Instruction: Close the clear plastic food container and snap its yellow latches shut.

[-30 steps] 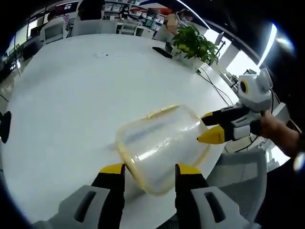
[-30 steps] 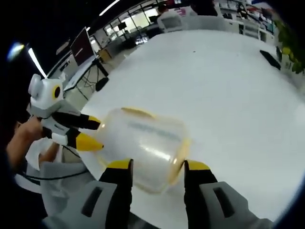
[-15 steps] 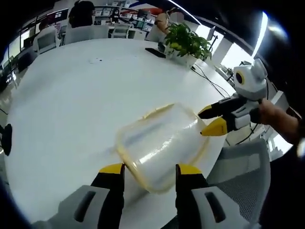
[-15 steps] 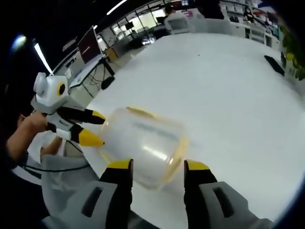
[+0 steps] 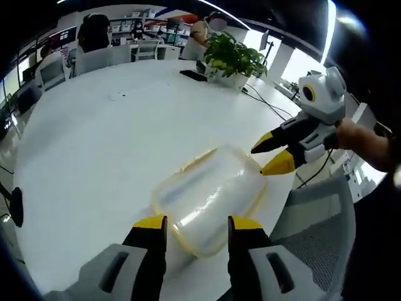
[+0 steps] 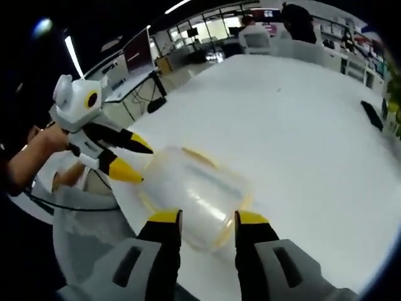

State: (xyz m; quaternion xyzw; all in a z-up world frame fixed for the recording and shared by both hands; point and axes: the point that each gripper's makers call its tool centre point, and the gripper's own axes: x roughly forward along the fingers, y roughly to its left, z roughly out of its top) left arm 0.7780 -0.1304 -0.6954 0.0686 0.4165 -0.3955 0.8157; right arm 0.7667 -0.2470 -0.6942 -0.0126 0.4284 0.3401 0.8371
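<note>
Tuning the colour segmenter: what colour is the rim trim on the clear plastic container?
Yellow, on the clear plastic container; left gripper view shows it best.

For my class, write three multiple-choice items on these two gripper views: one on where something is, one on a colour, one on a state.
1. Where does the clear container rest?
A. on a chair
B. on the white table, near its edge
C. on the floor

2. What colour are the tips of the left hand-held gripper?
A. yellow
B. red
C. blue

3. How do the jaws of the right hand-held gripper stand?
A. clamped on a phone
B. shut tight
C. apart

Answers:
1 B, white tabletop shows around it, with the edge just beyond.
2 A, both tips are yellow.
3 C, a gap shows between them.
</note>
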